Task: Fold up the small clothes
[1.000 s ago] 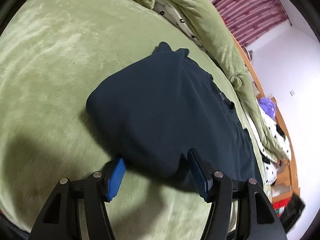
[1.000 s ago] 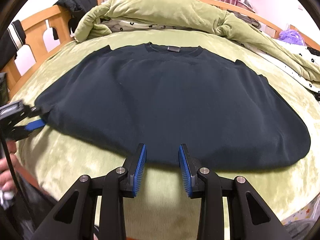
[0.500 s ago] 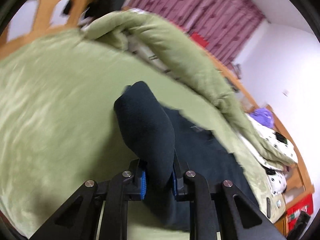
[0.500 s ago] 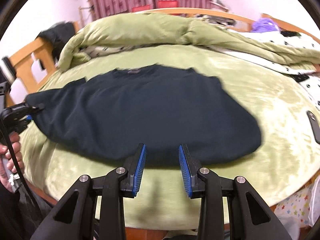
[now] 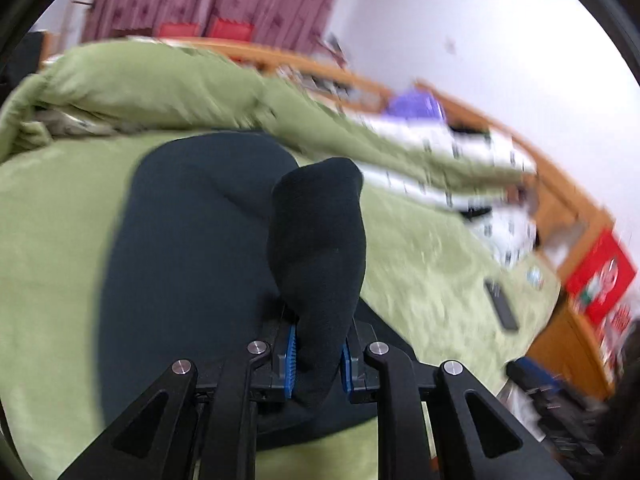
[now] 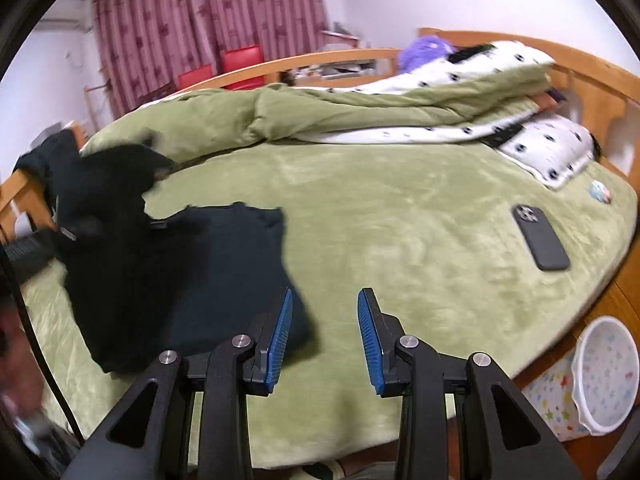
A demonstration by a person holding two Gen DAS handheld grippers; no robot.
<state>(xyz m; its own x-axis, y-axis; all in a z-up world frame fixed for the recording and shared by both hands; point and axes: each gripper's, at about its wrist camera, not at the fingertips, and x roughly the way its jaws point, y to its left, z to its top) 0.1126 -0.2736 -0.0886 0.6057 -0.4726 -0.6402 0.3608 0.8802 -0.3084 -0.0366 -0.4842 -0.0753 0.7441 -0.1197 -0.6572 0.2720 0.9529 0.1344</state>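
A dark navy sweater lies on the green bed cover. My left gripper is shut on a bunched edge of the sweater, which stands up between the blue pads and is lifted over the rest of the garment. In the right wrist view the sweater lies at the left, partly doubled over, with the lifted part blurred at the far left. My right gripper is open and empty above the bed cover, just right of the sweater's near corner.
A rolled green duvet and a spotted white pillow lie at the back of the bed. A black phone lies on the cover at right. A white bin stands on the floor. A wooden bed frame rims the bed.
My left gripper has closed on the sweater's edge and carried it up and across over the garment. My right gripper has swung right, staying open, so the sweater now sits to its left.
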